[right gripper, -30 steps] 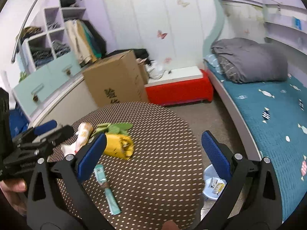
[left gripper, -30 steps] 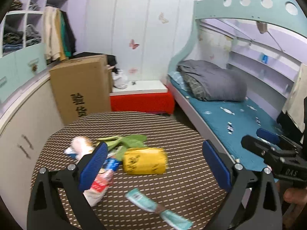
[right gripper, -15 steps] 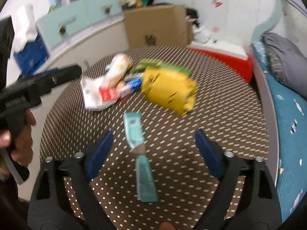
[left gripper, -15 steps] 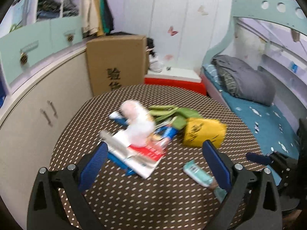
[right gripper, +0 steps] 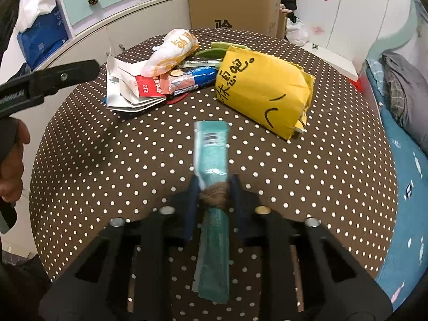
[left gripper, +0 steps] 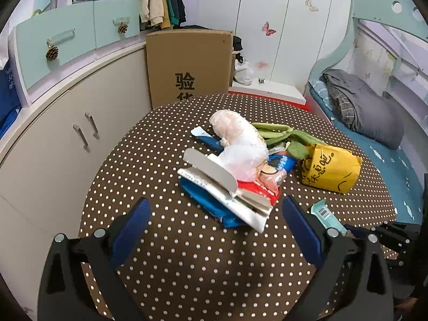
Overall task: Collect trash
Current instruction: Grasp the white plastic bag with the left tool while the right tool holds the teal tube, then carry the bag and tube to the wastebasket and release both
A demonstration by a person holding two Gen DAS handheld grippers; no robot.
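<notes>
Trash lies on a round brown polka-dot table (left gripper: 165,262). A teal wrapper (right gripper: 212,149) tied with brown twine lies near the front; my right gripper (right gripper: 214,194) is shut on it at the twine. A yellow paper bag (right gripper: 263,93) lies beyond it and also shows in the left wrist view (left gripper: 331,168). A pile holds a white plastic bag (left gripper: 240,144), red, white and blue packets (left gripper: 227,192) and green leaves (left gripper: 283,133). My left gripper (left gripper: 215,222) is open and empty, just short of the pile.
A cardboard box (left gripper: 190,61) stands behind the table. White cabinets (left gripper: 48,144) run along the left. A bed with a grey blanket (left gripper: 369,112) is on the right. A red bench (left gripper: 267,91) sits at the back.
My right gripper has moved down to the teal wrapper and shut on it. My left gripper has moved closer to the pile and stays open.
</notes>
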